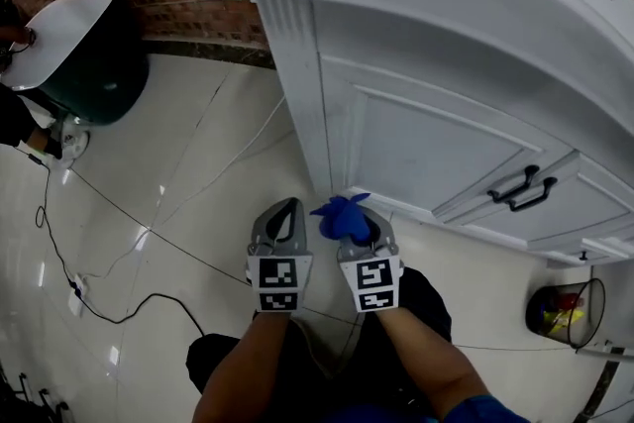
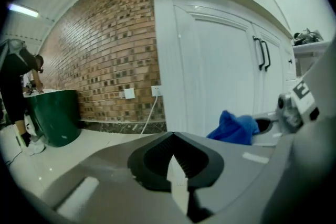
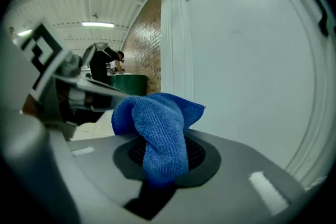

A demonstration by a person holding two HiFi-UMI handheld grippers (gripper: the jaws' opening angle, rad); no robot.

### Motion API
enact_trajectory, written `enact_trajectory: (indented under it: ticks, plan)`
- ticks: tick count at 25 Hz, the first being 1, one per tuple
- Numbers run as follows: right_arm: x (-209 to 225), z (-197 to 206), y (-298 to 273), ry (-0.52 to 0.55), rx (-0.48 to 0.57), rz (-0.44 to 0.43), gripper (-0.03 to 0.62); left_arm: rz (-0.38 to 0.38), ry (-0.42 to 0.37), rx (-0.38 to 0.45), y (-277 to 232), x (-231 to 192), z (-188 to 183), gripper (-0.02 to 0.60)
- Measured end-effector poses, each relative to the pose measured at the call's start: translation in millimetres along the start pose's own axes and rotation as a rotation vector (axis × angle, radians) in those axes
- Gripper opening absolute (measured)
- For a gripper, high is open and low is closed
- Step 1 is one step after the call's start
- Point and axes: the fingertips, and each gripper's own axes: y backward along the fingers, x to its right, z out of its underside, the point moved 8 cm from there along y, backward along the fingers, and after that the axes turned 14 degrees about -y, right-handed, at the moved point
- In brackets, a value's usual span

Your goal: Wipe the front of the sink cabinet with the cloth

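Fingers of your right gripper [image 1: 355, 231] clamp the blue cloth [image 1: 340, 215] near the sink cabinet [image 1: 416, 149] front, left gripper [image 1: 285, 215] fingers closed on nothing; wiping seemingly not yet begun.

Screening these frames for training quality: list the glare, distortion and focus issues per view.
Head view: bright glare patches on the glossy floor, cabinet bowed. Left gripper view: black fisheye corners, brick wall curving, left tool soft. Right gripper view: cloth weave sharp in the right tool, ceiling light blown out, cabinet edges bent.
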Motion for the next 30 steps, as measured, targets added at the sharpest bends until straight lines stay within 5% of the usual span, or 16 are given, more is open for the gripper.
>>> enact_trajectory:
  ticks: [7,13,24,30]
  plan:
    - [-11,40,-98,-0.018,-0.076,0.120,0.078,-0.041,0.048,0.020,1,-47,15,0.005]
    - [-5,48,-106,-0.004,-0.096,0.141,0.077,0.004,0.034,0.020,-12,-43,15,0.005]
    - [65,46,-27,-0.053,-0.086,0.264,0.078,0.193,-0.035,0.017,-50,37,-9,0.005]
    - [107,49,13,-0.063,-0.137,0.332,0.078,0.356,-0.112,0.007,-66,108,-19,0.005]
